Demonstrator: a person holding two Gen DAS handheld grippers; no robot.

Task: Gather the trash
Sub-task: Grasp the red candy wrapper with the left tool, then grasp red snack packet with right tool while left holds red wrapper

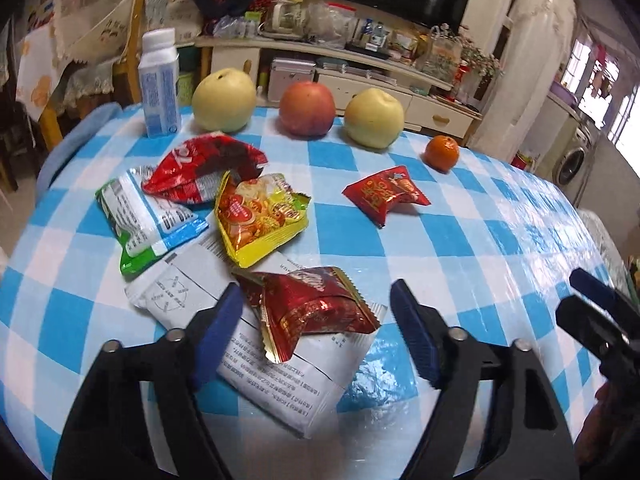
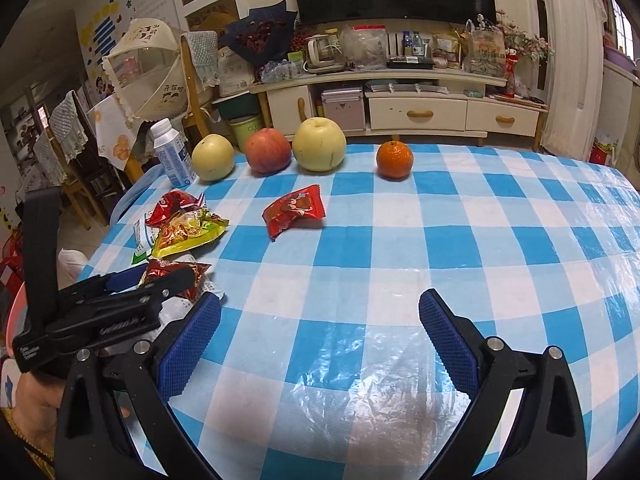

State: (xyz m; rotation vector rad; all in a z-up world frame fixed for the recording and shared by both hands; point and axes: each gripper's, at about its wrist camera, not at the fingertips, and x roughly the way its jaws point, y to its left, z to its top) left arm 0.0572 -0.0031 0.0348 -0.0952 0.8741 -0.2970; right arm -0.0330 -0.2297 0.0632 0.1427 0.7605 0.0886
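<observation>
1. We hold our left gripper [image 1: 316,328] low over the pile of wrappers, jaws released and spread to either side of the dark red wrapper [image 1: 316,308]. It straddles the wrapper without touching it, which we judge to be the line-up for a pinch.
2. That wrapper lies on top of a white packet [image 1: 288,376], so closing too low could catch both at once.
3. Our right gripper [image 2: 320,336] hangs over bare tabletop [image 2: 400,248], jaws released and holding nothing, kept aside so the left has room.
4. The rest of the trash sits just beyond: a yellow wrapper [image 1: 264,220], a green and white packet [image 1: 144,220] and a bright red bag [image 1: 204,168], overlapping one another. A small red wrapper [image 1: 384,194] lies apart toward the middle.
5. At the far edge stand a bottle [image 1: 160,84], two pears [image 1: 224,100] [image 1: 374,118], an apple [image 1: 307,109] and a tangerine [image 1: 441,153]. None blocks the reach, and we judge they should stay.
6. We see no bin in either view.
</observation>
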